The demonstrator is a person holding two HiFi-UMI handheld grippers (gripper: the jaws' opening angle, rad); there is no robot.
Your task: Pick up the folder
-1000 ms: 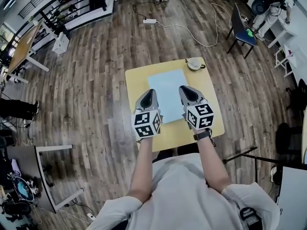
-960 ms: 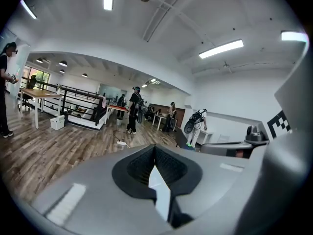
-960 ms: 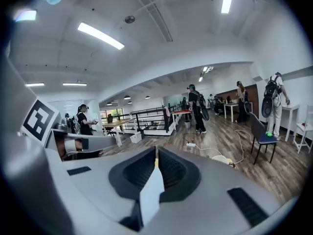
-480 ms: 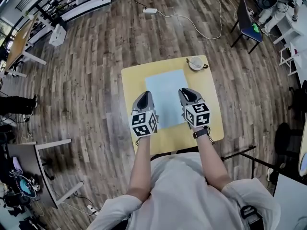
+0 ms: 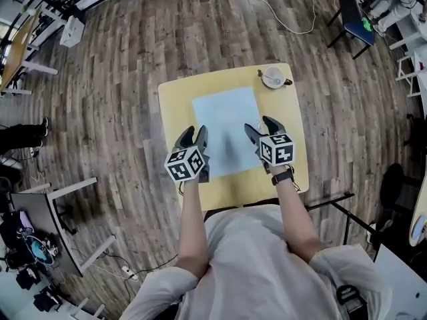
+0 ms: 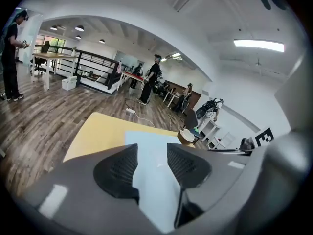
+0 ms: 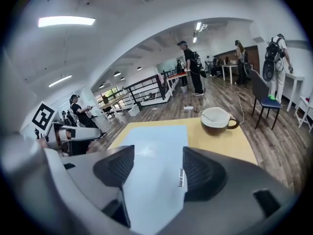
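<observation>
Left tongs [image 5: 193, 132], right tongs [image 5: 259, 124]: jaws opening, empty.

the right gripper [image 7: 154, 166] hangs over a pale blue folder [image 7: 157, 137] lying flat on the yellow surface [image 7: 234, 146]. its jaws are opening, with the folder showing in the gap below and neither pad pressing on it. a brown cup [image 7: 216, 120] stands on the surface just beyond the folder's far right corner. people [image 7: 191, 67] stand on the wood floor [image 7: 222, 94] behind.
</observation>
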